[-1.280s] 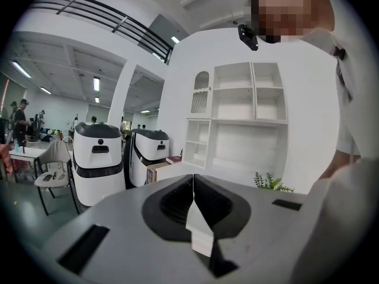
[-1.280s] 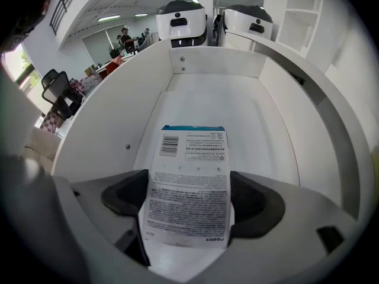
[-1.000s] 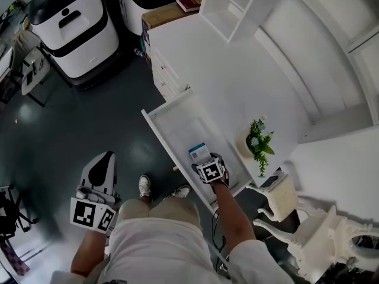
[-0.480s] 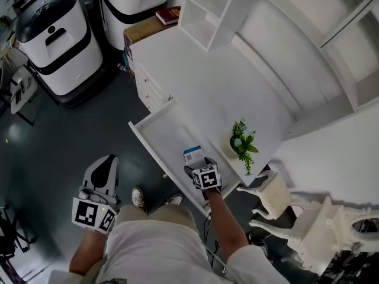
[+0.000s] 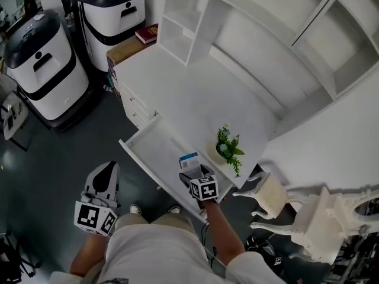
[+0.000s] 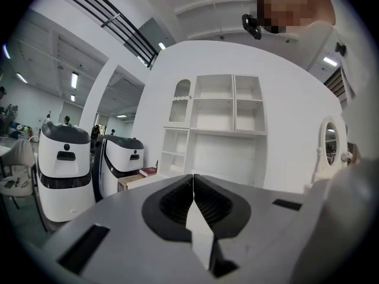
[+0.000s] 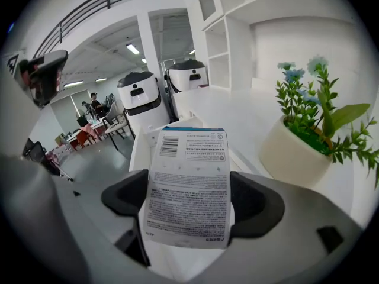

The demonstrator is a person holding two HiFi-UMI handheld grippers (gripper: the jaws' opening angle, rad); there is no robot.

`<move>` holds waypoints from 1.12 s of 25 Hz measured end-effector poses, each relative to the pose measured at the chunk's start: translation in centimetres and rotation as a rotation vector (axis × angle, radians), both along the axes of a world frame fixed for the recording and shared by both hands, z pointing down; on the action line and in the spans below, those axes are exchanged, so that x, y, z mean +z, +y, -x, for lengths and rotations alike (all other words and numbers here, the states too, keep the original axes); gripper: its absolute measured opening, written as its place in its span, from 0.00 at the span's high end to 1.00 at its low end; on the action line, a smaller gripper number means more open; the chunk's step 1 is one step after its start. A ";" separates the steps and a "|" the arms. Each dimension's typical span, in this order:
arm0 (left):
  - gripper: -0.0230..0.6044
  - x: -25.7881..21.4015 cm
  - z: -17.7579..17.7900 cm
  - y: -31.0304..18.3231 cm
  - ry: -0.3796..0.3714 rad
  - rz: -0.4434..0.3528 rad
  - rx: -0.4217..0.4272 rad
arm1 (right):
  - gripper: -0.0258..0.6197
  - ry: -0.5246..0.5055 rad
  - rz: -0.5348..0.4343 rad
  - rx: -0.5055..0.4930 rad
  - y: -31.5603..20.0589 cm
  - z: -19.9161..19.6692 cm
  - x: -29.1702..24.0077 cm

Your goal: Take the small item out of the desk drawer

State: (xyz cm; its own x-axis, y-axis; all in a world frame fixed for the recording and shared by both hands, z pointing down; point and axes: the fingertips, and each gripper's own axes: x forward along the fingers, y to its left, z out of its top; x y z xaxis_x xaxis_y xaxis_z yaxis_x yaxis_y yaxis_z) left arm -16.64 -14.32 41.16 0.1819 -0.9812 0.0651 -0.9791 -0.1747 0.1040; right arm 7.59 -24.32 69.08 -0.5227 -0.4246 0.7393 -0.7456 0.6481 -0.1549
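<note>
Treat the small box [image 7: 188, 185], clamped by its 2 side edges between the wide-set jaws of the right gripper [image 5: 193, 171] above the open drawer [image 5: 155, 149], as probably light, smooth, crushable cardboard, and disregard the left gripper [image 6: 193, 185], pinched together and empty.

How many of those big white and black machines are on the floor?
2. One machine stands on the dark floor at the left edge; the other machine stands beyond it, beside the desk end. Others may lie outside the view.
</note>
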 end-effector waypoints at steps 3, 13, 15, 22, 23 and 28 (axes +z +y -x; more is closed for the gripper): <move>0.94 -0.4 -0.2 -0.7 0.000 -0.018 0.028 | 0.27 -0.056 -0.029 0.055 -0.2 0.0 -2.1; 0.94 -1.8 -0.4 -2.8 -0.008 -0.055 0.092 | 0.27 -0.181 -0.157 0.159 -1.9 -0.4 -9.0; 0.94 -2.0 -0.1 -3.1 -0.008 -0.059 0.093 | 0.27 -0.205 -0.186 0.180 -2.4 -0.6 -10.5; 0.94 -2.6 1.5 -3.8 -0.003 -0.088 0.073 | 0.27 -0.298 -0.288 0.215 -3.4 -0.8 -16.2; 0.94 -2.9 1.7 -3.9 -0.002 -0.089 0.064 | 0.27 -0.309 -0.306 0.214 -3.5 -0.8 -17.1; 0.94 -4.0 2.8 -4.1 -0.008 -0.112 0.034 | 0.27 -0.363 -0.397 0.202 -3.9 -0.9 -22.0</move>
